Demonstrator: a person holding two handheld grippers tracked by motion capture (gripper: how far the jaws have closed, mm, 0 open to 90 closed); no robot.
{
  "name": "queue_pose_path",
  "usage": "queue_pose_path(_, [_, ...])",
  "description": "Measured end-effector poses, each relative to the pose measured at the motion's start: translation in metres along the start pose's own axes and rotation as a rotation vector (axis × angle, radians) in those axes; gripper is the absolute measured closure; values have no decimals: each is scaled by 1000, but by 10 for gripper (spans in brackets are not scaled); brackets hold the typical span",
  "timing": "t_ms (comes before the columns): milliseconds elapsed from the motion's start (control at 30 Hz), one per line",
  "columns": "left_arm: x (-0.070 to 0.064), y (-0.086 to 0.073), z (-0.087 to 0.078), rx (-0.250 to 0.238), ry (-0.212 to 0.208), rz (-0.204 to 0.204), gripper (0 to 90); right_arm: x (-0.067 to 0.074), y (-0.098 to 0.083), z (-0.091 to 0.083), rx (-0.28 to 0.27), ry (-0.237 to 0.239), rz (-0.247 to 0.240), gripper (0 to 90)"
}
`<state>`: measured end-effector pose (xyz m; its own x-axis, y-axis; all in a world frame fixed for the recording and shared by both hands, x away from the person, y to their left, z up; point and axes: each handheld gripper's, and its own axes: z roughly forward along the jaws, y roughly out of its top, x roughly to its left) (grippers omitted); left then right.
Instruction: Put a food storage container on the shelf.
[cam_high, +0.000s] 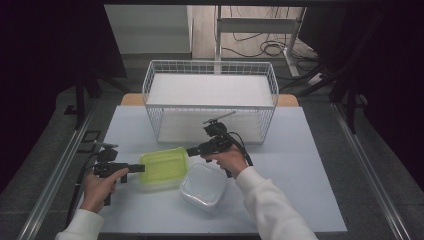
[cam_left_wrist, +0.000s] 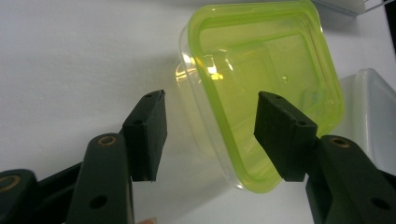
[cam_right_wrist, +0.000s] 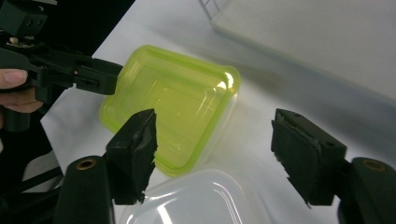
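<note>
Left of centre in the high view: green-lidded clear container (cam_high: 163, 167) on white table (cam_high: 310, 165), left gripper (cam_high: 137, 168) level at its left edge, right gripper (cam_high: 191, 151) at its upper right corner. Both sets of jaws parted, pressing nothing. Translucent green lid, ridged. Clear tub wall visible from left gripper view. Frosted container (cam_high: 203, 186) just beside; wire basket (cam_high: 210, 97) behind.

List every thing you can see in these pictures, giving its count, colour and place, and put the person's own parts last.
Container with green lid: one, clear with a yellow-green lid, front left of the table, between the two grippers.
Clear container: one, whitish, touching the green-lidded one on its right.
Wire basket: one, white, at the back of the table.
Table: one, pale grey.
Left gripper: one, black, jaws open at the green lid's left edge.
Right gripper: one, black, jaws open at its right corner.
Hands: two, white sleeves.
</note>
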<state>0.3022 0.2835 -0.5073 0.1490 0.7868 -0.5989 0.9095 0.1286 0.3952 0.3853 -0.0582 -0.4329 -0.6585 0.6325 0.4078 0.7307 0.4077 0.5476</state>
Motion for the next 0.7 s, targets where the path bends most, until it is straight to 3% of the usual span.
queue_pose_path(200, [0, 0, 1, 8, -21, 0, 469, -7, 6, 23, 60, 20, 56, 370])
queue_pose_path(433, [0, 1, 5, 19, -47, -5, 526, -10, 6, 40, 121, 18, 69, 414])
queue_pose_path(700, [1, 1, 7, 26, -56, -6, 561, -13, 5, 59, 181, 42, 124, 518])
